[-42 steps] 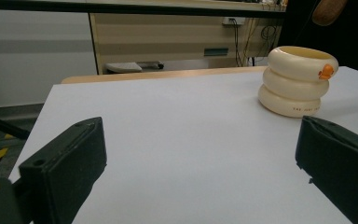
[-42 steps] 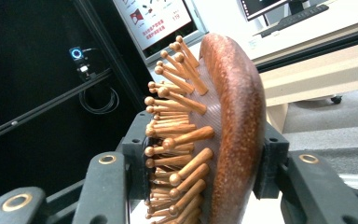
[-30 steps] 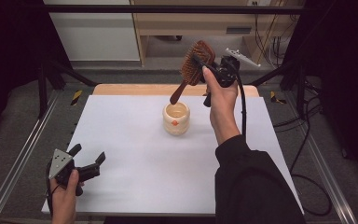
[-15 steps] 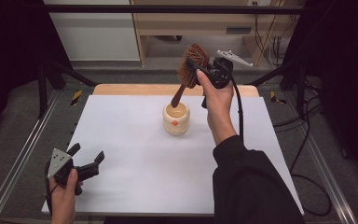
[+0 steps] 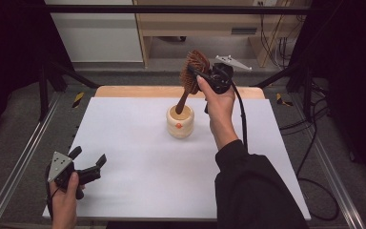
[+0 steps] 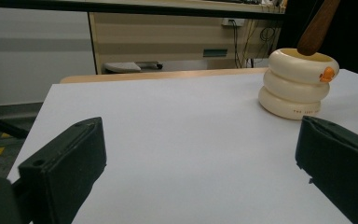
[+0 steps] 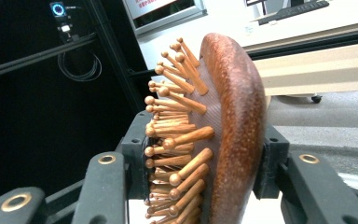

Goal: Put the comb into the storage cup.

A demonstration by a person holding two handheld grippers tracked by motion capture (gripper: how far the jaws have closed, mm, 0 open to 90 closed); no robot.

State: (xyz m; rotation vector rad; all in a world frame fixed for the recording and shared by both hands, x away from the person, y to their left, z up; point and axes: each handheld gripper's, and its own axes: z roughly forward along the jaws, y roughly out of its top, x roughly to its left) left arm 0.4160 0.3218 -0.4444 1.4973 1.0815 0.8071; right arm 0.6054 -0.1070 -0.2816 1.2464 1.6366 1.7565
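Observation:
A wooden hairbrush [image 5: 194, 71] with wooden pins is held by its head in my right gripper [image 5: 201, 78], which is shut on it above the table's far middle. Its handle slants down into a cream ribbed holder [image 5: 180, 121] with a small orange mark. In the right gripper view the brush head [image 7: 228, 126] stands between the two jaws. My left gripper [image 5: 86, 163] rests low at the near left corner, open, nothing between its jaws. From the left gripper view the holder [image 6: 298, 84] stands ahead to the right with the handle tip [image 6: 318, 28] inside its rim.
The white table top [image 5: 138, 157] lies on a wooden board whose far edge [image 5: 133, 90] shows. Metal rails run along both sides. A wooden bench [image 5: 205, 24] and cables stand beyond the table.
My right gripper has tipped the brush more upright and shifted it slightly left and down, so the handle end now sits in the holder. The left gripper has barely moved.

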